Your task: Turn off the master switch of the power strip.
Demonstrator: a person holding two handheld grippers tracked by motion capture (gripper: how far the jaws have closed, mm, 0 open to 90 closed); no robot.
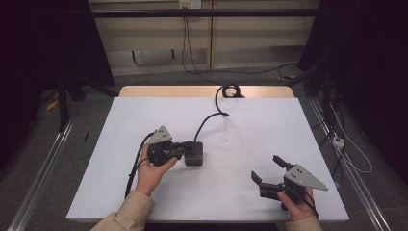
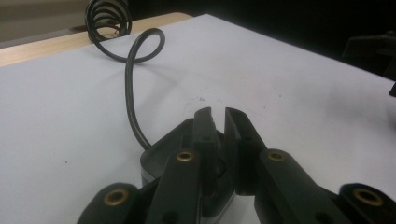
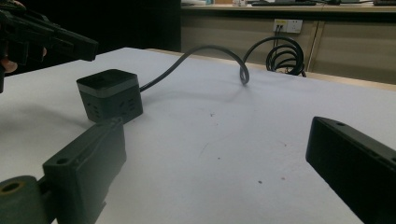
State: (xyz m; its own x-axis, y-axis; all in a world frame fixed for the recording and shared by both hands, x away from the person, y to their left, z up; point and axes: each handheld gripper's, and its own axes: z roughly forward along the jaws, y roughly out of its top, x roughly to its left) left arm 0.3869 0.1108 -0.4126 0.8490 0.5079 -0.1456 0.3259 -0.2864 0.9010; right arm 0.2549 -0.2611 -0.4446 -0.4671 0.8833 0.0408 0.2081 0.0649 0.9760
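Note:
A black cube-shaped power socket (image 1: 195,155) (image 3: 109,95) sits near the middle of the white table top (image 1: 144,115). Its black cable (image 1: 207,120) (image 3: 210,49) runs to the far edge and ends in a coil (image 1: 231,90) (image 2: 105,16). My left gripper (image 1: 185,148) (image 2: 219,112) lies over the cube (image 2: 159,149) from its left, jaws nearly together with nothing between them; I cannot tell whether they touch its top. My right gripper (image 1: 267,168) (image 3: 215,135) stands open near the front right, pointing toward the cube, with nothing between its jaws.
A wooden strip (image 1: 192,91) shows along the table's far edge. Loose cables (image 1: 346,149) lie on the floor to the right. The left gripper (image 3: 70,42) shows at the top left of the right gripper view.

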